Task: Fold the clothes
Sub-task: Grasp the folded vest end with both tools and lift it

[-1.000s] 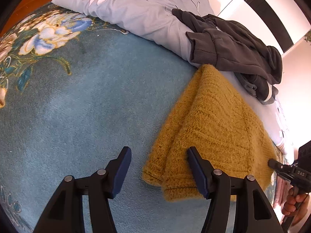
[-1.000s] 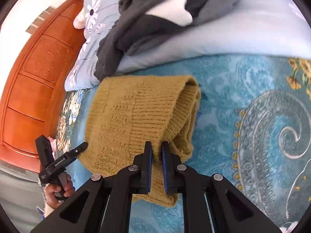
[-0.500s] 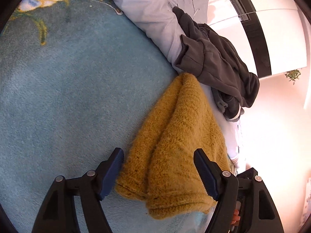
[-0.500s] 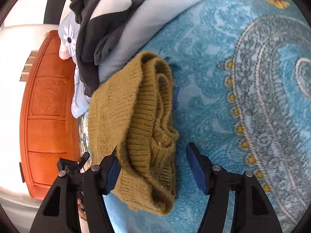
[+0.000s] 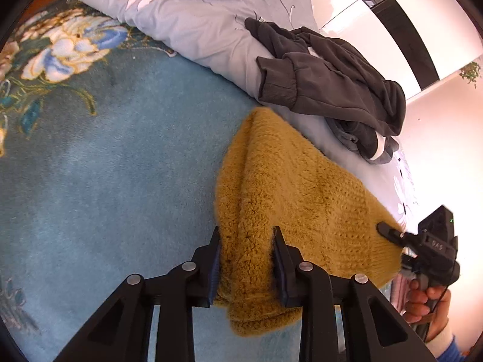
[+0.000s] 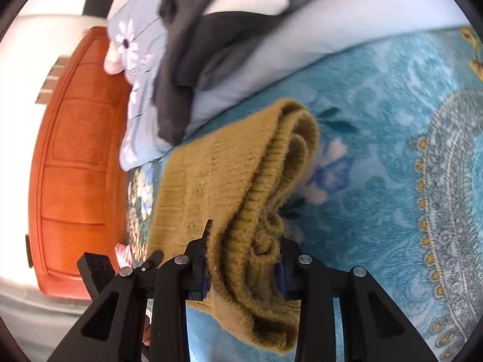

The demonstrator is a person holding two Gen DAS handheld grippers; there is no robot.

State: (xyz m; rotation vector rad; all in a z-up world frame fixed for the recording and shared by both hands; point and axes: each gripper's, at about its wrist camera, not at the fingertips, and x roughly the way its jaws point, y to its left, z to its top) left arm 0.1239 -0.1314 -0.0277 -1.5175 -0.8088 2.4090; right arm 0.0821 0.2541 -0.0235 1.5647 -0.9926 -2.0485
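1. Left tool (image 5: 246,259): jaws just closed in, now pinching one folded end of the mustard sweater (image 5: 289,199).
2. Right tool (image 6: 243,267): jaws likewise just closed, clamped on the sweater's other bunched end, thick ribbed layers between the pads.
3. Sweater: fuzzy chunky knit, folded into a long bundle on the teal plush blanket (image 5: 105,181).
4. Beyond the sweater: dark grey sweatshirt (image 5: 329,78), crumpled, on a pale floral duvet (image 5: 196,21).
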